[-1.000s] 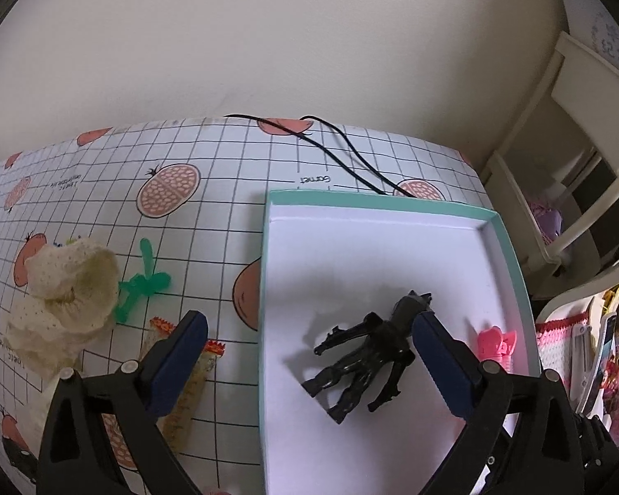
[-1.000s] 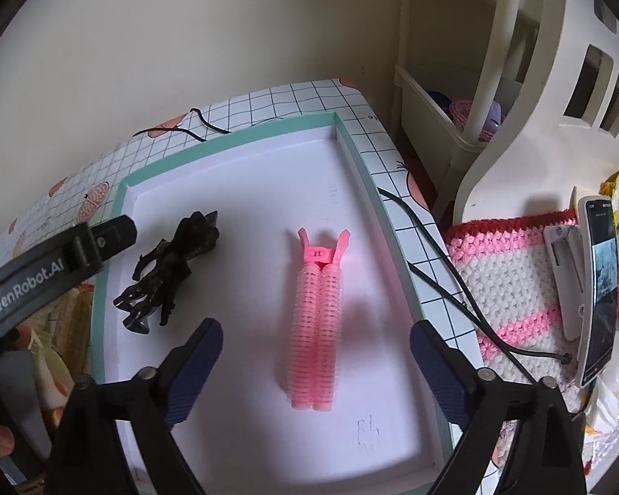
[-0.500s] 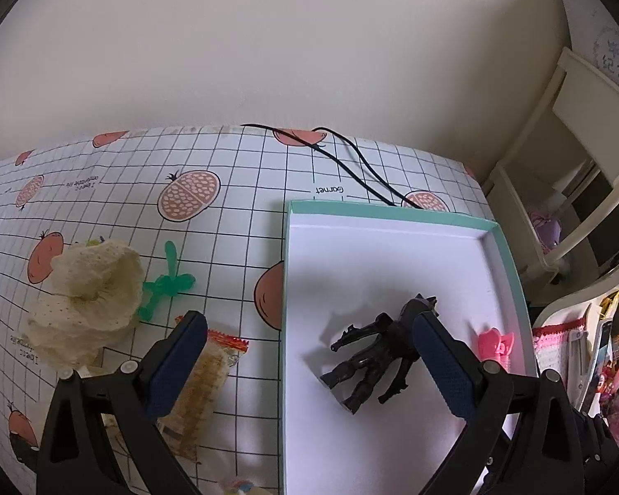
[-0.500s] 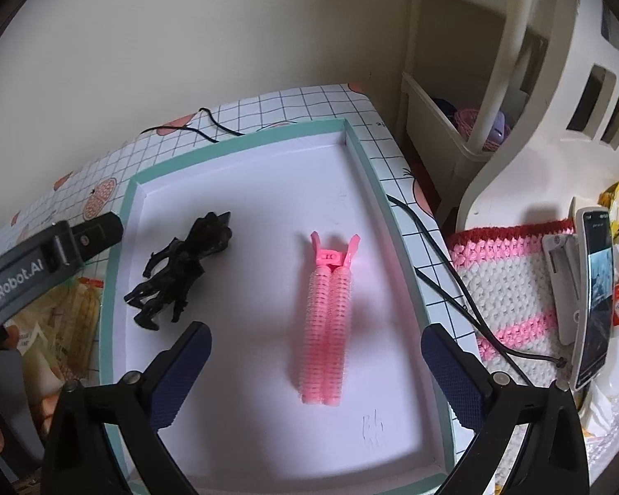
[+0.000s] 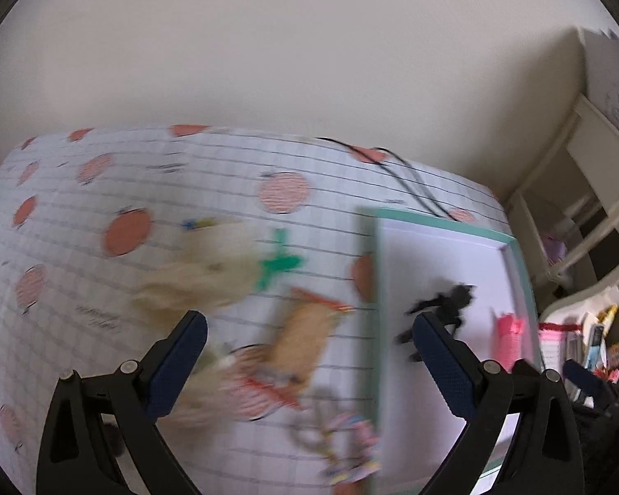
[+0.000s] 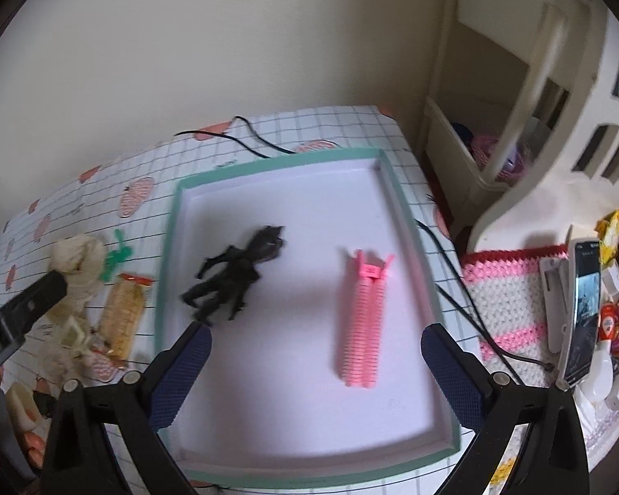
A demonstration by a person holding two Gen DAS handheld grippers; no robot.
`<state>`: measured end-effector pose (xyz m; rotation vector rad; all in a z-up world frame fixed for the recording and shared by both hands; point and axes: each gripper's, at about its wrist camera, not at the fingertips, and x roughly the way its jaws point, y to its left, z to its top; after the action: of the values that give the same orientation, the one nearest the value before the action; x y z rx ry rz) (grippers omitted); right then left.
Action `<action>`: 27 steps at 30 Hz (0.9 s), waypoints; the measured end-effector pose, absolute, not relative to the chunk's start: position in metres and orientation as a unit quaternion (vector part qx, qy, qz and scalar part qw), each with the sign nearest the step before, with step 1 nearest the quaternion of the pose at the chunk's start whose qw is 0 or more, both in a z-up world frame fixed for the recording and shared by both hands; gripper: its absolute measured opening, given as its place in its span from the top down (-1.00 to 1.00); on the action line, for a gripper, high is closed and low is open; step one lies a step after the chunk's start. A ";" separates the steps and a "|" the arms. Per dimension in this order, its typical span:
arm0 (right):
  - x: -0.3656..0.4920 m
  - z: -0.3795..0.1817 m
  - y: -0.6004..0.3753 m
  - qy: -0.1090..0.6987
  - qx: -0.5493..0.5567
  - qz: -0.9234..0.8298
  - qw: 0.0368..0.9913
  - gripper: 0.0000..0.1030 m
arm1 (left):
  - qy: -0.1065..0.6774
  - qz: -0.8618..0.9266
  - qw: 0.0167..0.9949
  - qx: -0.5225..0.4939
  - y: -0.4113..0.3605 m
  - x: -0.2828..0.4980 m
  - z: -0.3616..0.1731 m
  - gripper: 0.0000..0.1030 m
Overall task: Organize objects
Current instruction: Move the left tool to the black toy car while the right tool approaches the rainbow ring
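Tray (image 6: 400, 202): black figure (image 6: 235, 272) + pink clip (image 6: 363, 321) inside; both grippers wide open, empty.

Each hand-held gripper, left (image 5: 309, 354) and right (image 6: 315, 357), has black angular plastic arms with triangular cut-outs, silver screws at the joints, and dark blue dimpled pads (image 6: 181, 375). The left's black body bears white lettering, partly cut off.

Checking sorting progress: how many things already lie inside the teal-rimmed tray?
2. A black claw clip lies in the tray's left half, and a pink hair roller clip in its right half. Nothing else shows inside.
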<state>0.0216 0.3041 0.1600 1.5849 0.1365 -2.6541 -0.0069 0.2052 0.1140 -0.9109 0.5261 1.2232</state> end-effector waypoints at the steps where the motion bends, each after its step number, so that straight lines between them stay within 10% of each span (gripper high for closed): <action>1: 0.022 0.161 0.299 0.046 0.511 -0.858 0.029 -1.00 | 0.233 0.553 0.686 -0.411 0.204 -0.019 0.113 -0.94; 27: 0.062 0.124 0.185 0.109 0.556 -0.814 0.127 -1.00 | 0.225 0.622 0.499 -0.559 0.166 -0.186 0.023 -0.94</action>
<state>0.0621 0.1852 0.1240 1.6175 0.3184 -2.3700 -0.1857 0.1660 0.0227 -1.3528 0.5437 1.5057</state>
